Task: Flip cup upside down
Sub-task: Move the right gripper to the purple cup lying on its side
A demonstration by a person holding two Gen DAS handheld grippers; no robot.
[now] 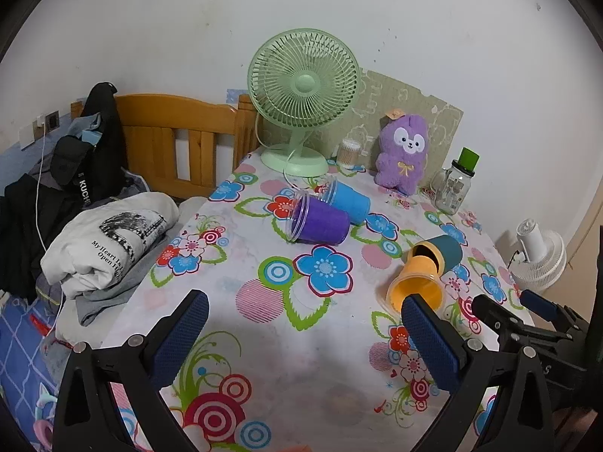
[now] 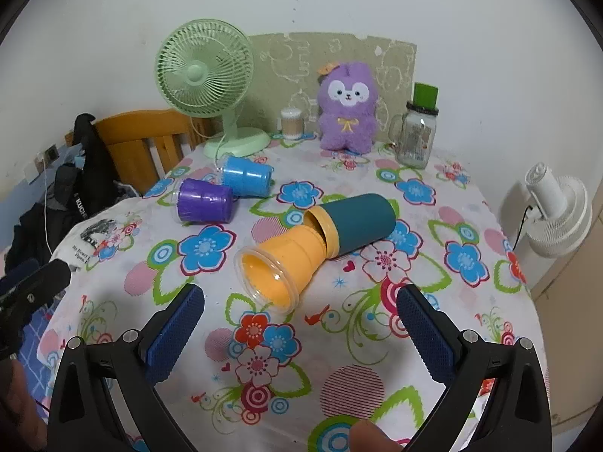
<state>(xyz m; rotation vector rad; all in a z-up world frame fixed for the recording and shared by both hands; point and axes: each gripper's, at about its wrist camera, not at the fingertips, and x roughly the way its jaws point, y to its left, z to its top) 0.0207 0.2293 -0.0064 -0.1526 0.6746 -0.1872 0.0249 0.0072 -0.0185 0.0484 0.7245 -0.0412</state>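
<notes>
Several cups lie on their sides on the floral tablecloth [image 2: 377, 339]. An orange cup [image 2: 280, 265] lies with its open mouth toward me, its base tucked into a teal cup with an orange rim [image 2: 356, 224]. A purple cup [image 2: 205, 200] and a blue cup [image 2: 247, 176] lie further back left. They also show in the left wrist view: orange [image 1: 416, 288], teal [image 1: 441, 254], purple [image 1: 320, 222], blue [image 1: 348, 201]. My right gripper [image 2: 301, 297] is open and empty, just in front of the orange cup. My left gripper [image 1: 305, 307] is open and empty over the tablecloth [image 1: 264, 339].
At the table's back stand a green fan [image 2: 205, 83], a purple plush toy [image 2: 346, 107], a glass jar with a green lid [image 2: 416, 132] and a small cotton-swab tub [image 2: 291, 123]. A bed with folded clothes [image 1: 109, 237] lies left; a white fan [image 2: 554, 211] stands right.
</notes>
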